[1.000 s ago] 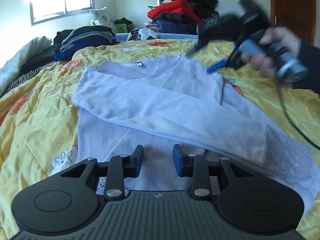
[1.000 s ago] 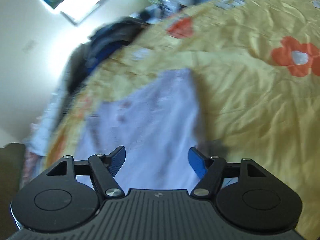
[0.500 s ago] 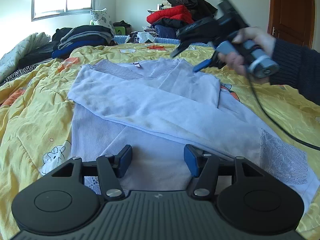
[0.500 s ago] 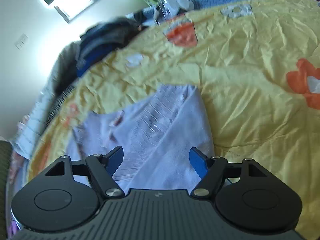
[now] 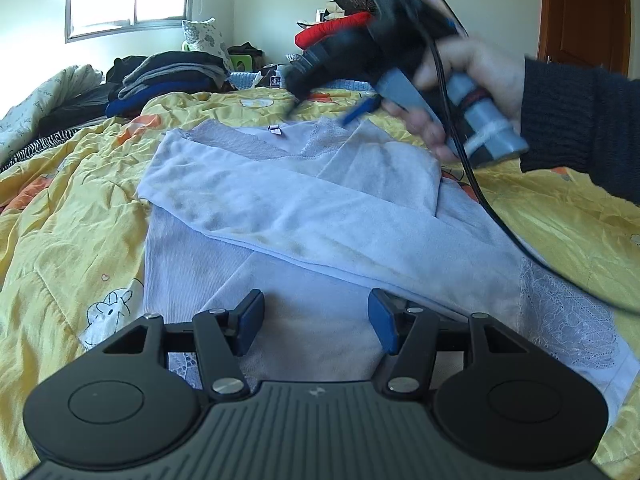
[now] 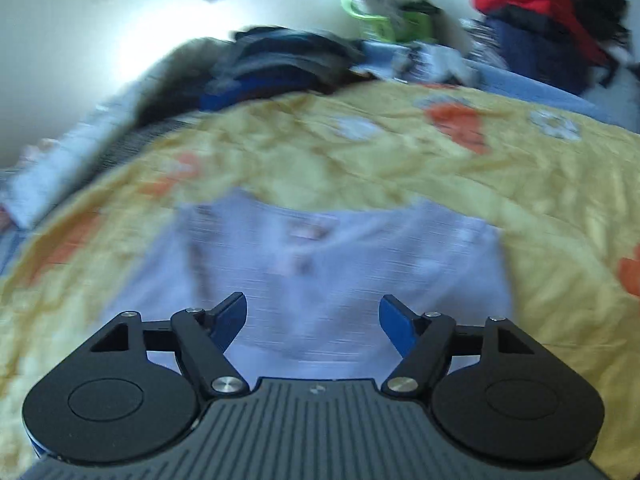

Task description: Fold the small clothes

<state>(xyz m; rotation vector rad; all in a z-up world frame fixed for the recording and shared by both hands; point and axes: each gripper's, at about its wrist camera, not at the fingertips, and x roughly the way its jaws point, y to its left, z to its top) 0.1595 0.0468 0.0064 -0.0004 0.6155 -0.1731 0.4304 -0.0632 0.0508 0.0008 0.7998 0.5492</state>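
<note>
A pale lilac long-sleeved top (image 5: 288,208) lies on the yellow bedspread (image 5: 72,232), one sleeve folded across its body, lace cuff (image 5: 568,328) at the right. My left gripper (image 5: 316,320) is open and empty, low over the top's near hem. My right gripper (image 6: 314,316) is open and empty above the top (image 6: 320,272), which is blurred in its view. In the left wrist view the right gripper (image 5: 352,96) is held in a hand above the top's far right shoulder.
Stacks of folded dark clothes (image 5: 168,80) sit at the bed's far left. A red and dark pile (image 6: 548,28) sits at the far right. A wooden door (image 5: 584,20) stands at the right. A black cable (image 5: 500,224) hangs from the right gripper over the top.
My left gripper's jaws have opened wider. My right gripper has swung from the top's right edge to face its collar end, still open.
</note>
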